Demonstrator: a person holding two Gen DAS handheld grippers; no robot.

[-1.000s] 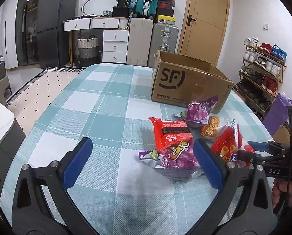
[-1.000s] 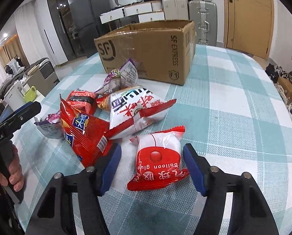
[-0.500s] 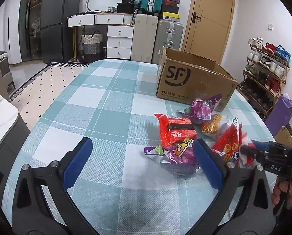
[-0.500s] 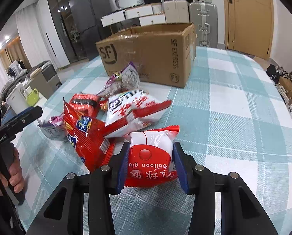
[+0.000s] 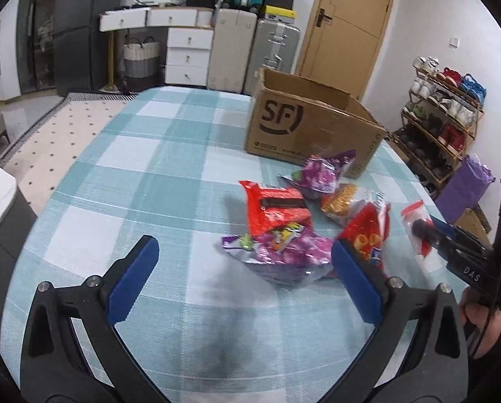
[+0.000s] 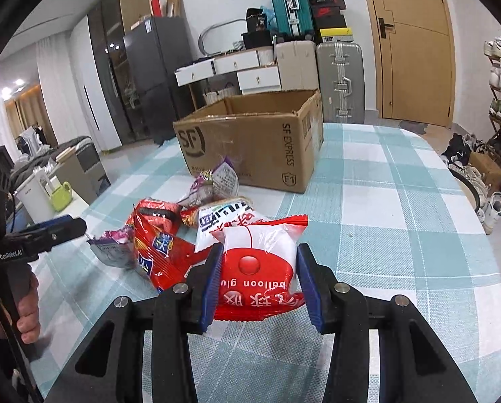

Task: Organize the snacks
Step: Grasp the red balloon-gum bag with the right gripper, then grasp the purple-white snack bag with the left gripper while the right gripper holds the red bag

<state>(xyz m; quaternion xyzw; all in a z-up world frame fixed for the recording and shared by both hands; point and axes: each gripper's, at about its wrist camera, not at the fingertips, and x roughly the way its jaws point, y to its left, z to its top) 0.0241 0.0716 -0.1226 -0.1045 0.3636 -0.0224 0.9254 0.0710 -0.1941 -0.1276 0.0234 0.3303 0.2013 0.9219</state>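
Observation:
My right gripper (image 6: pixel 259 282) is shut on a red and white balloon-glue packet (image 6: pixel 259 268) and holds it lifted above the table. It also shows in the left wrist view (image 5: pixel 415 225), at the right. My left gripper (image 5: pixel 243 278) is open and empty, low over the table, just short of a purple snack bag (image 5: pixel 284 252). Several snack bags lie in a pile: a red bag (image 5: pixel 274 208), another purple bag (image 5: pixel 321 174), a red chip bag (image 6: pixel 160 252), a white and red bag (image 6: pixel 227 221). An open SF cardboard box (image 6: pixel 250 144) stands behind the pile.
The table has a teal checked cloth (image 5: pixel 149 174). Its right edge is near a shoe rack (image 5: pixel 445 114). Suitcases (image 6: pixel 337 80), white drawers and a dark fridge stand behind the table. The left gripper shows at the left of the right wrist view (image 6: pixel 49 231).
My right gripper closed on the balloon-glue packet and lifted it off the table, tilting up toward the box. My left gripper stayed open and drew back a little.

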